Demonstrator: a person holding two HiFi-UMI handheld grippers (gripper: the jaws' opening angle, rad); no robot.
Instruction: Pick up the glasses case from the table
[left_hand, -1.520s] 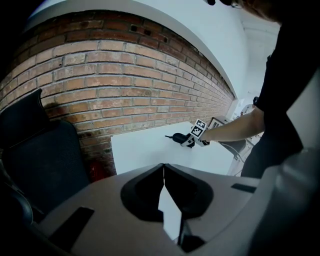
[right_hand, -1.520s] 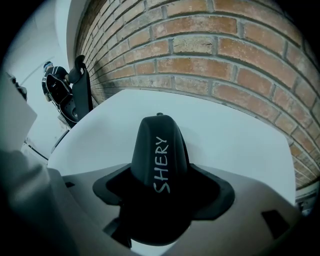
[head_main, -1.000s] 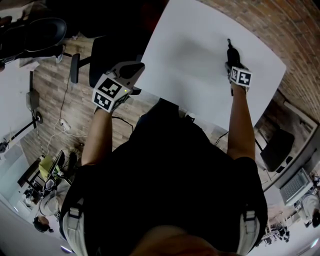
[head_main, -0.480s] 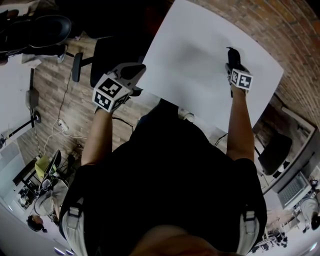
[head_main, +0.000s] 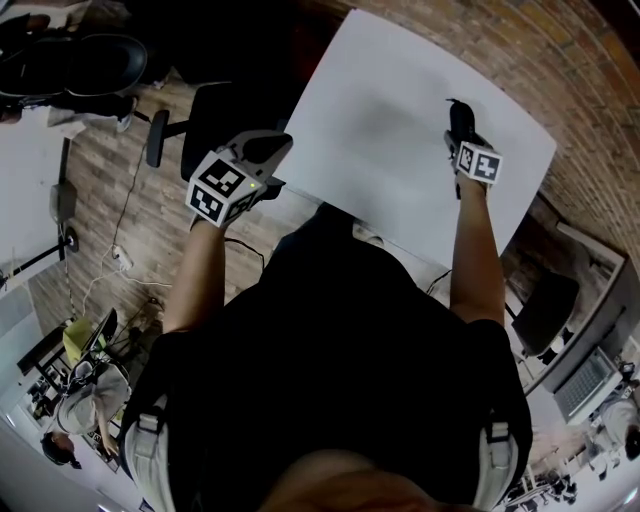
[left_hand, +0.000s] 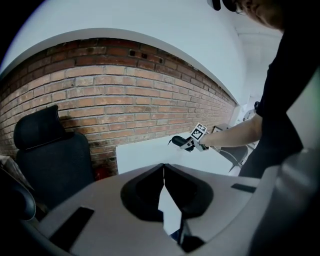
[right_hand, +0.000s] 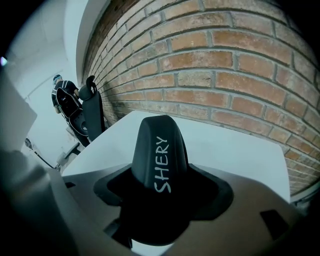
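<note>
A black glasses case (right_hand: 161, 150) with white lettering sits between the jaws of my right gripper (right_hand: 162, 165), which is shut on it. In the head view the right gripper (head_main: 461, 128) holds the case (head_main: 459, 115) over the right part of the white table (head_main: 380, 120). The left gripper view shows the case (left_hand: 178, 141) from the side, a little above the tabletop (left_hand: 145, 152). My left gripper (head_main: 272, 147) hangs by the table's left edge, its jaws shut (left_hand: 163, 172) and empty.
A black office chair (head_main: 215, 110) stands left of the table, beside my left gripper. A brick wall (left_hand: 125, 100) runs behind the table's far edge. Another dark chair (head_main: 545, 300) stands at the table's right. Wooden floor (head_main: 110, 190) lies to the left.
The right gripper has turned a little with the case in it, and the case now points more to the left. The left gripper has barely moved.
</note>
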